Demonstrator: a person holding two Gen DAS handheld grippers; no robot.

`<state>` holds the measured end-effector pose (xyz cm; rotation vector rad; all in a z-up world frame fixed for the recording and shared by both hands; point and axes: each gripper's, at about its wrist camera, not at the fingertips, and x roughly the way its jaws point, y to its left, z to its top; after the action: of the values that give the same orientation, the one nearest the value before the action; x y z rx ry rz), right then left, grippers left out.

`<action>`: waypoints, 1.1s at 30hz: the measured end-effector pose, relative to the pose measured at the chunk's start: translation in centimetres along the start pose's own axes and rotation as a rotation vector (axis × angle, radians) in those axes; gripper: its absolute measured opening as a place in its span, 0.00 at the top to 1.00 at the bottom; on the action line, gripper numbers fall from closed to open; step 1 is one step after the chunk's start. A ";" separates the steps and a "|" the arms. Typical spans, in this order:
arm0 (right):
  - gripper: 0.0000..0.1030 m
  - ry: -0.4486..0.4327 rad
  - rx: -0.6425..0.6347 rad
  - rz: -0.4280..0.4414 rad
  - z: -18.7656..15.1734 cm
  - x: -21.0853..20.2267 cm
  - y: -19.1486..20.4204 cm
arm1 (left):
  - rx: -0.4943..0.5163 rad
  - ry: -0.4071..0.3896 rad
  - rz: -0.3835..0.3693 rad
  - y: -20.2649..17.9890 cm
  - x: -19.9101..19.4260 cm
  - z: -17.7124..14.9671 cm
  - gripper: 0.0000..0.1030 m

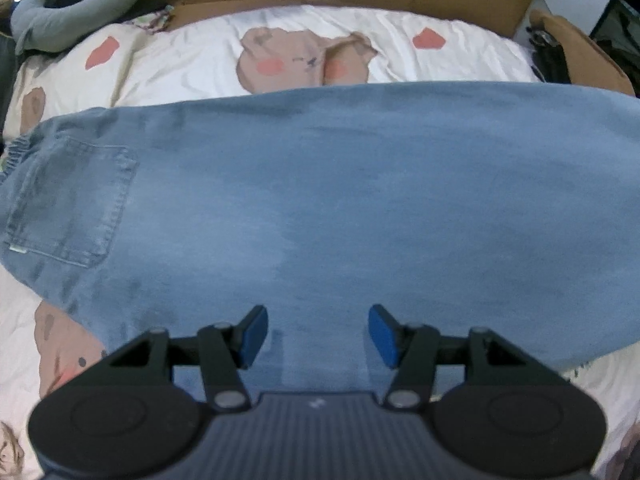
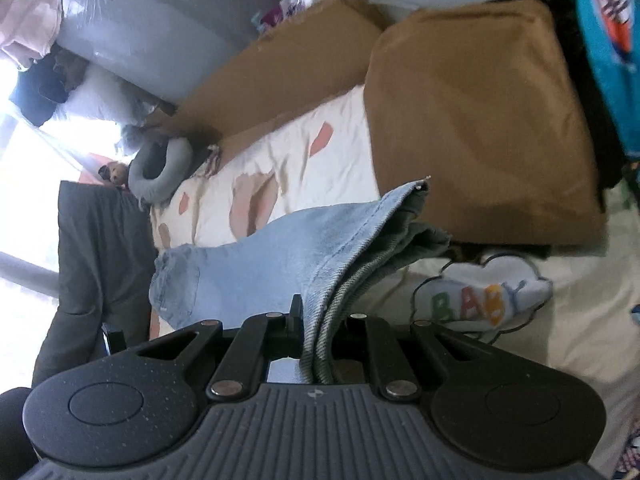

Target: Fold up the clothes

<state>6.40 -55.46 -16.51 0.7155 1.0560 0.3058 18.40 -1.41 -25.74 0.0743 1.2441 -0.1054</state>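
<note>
Light blue denim jeans [image 1: 320,200] spread flat on white bear-print bedsheet [image 1: 180,64]; left gripper [image 1: 318,336] above the denim, jaws apart, nothing between; right gripper [image 2: 316,320] clamped on jeans' hem end, lifted off the bed

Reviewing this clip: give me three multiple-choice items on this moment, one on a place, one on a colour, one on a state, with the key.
1. Where is the back pocket of the jeans in the left wrist view?
A. left
B. right
C. hidden

2. What colour are the left tongs' pads?
A. red
B. blue
C. white

3. How are the right tongs?
A. open and empty
B. out of view
C. shut on denim

Key: 1 A, the pocket lies at the left end. 2 B, both pads show blue. 3 C, the hem runs up between the closed fingers.
</note>
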 end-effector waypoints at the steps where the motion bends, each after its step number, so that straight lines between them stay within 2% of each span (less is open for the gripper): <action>1: 0.92 -0.013 0.009 -0.012 0.1 -0.8 -0.3 | 0.004 0.003 -0.004 -0.2 0.2 -0.2 0.43; 9: 0.92 -0.095 0.043 -0.112 1.2 -6.9 -2.6 | 0.076 0.026 -0.064 -2.8 1.4 -1.6 0.43; 14: 0.92 -0.099 0.024 -0.163 2.0 -8.9 -2.4 | 0.100 0.022 -0.111 -4.3 1.7 -2.0 0.43; 18: 0.92 -0.083 0.000 -0.198 2.7 -9.6 -1.6 | 0.121 0.017 -0.150 -5.1 1.9 -2.2 0.43; 25: 0.92 -0.065 -0.022 -0.222 3.3 -10.0 -0.4 | 0.217 0.013 -0.222 -7.3 2.4 -2.8 0.43; 33: 0.92 -0.040 -0.003 -0.237 2.6 -8.3 -0.6 | 0.253 0.059 -0.266 -7.2 4.7 -4.3 0.58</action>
<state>4.64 -61.50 -10.45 0.5845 1.0903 0.0889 14.97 -8.30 -31.58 0.1310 1.2899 -0.4945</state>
